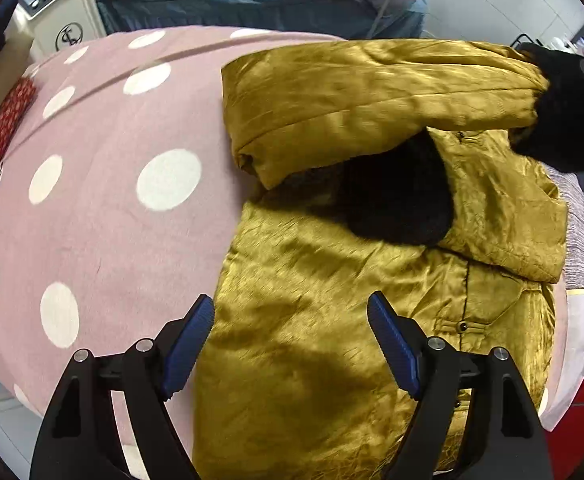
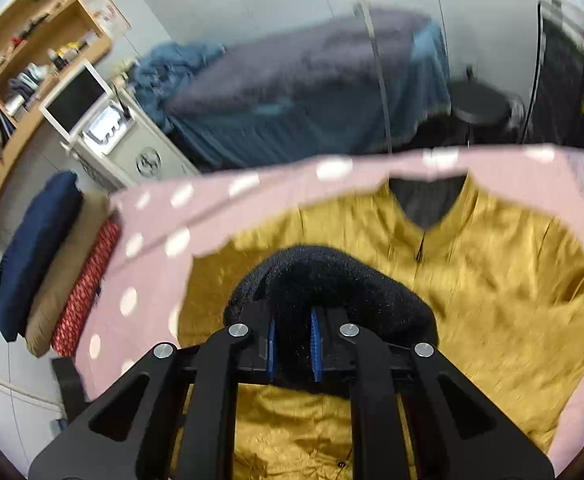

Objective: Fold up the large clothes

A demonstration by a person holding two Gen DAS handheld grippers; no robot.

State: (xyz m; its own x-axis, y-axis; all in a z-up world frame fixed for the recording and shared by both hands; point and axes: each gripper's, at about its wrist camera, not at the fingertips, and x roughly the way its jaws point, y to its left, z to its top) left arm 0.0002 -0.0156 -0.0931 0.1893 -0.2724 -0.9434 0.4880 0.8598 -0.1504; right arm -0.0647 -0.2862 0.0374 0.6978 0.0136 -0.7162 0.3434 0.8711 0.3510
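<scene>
A gold satin jacket (image 1: 312,264) with black fur cuffs lies on a pink blanket with white dots (image 1: 112,200). One sleeve (image 1: 372,92) is folded across the jacket's upper part, its cuff (image 1: 568,112) at the far right. A second black cuff (image 1: 400,200) rests on the jacket's middle. My left gripper (image 1: 290,304) hangs open over the jacket's lower left edge, nothing between its blue pads. In the right wrist view my right gripper (image 2: 293,322) is shut on a black fur cuff (image 2: 332,280), held over the jacket's front (image 2: 492,288), below the collar (image 2: 428,200).
Beyond the blanket (image 2: 152,240) stands a bed with a grey-blue cover (image 2: 312,92), a white cabinet (image 2: 132,148) and a wooden shelf (image 2: 32,40). A navy cushion (image 2: 32,248) and a red patterned cloth (image 2: 88,288) lie left of the blanket. A black stool (image 2: 480,108) stands behind.
</scene>
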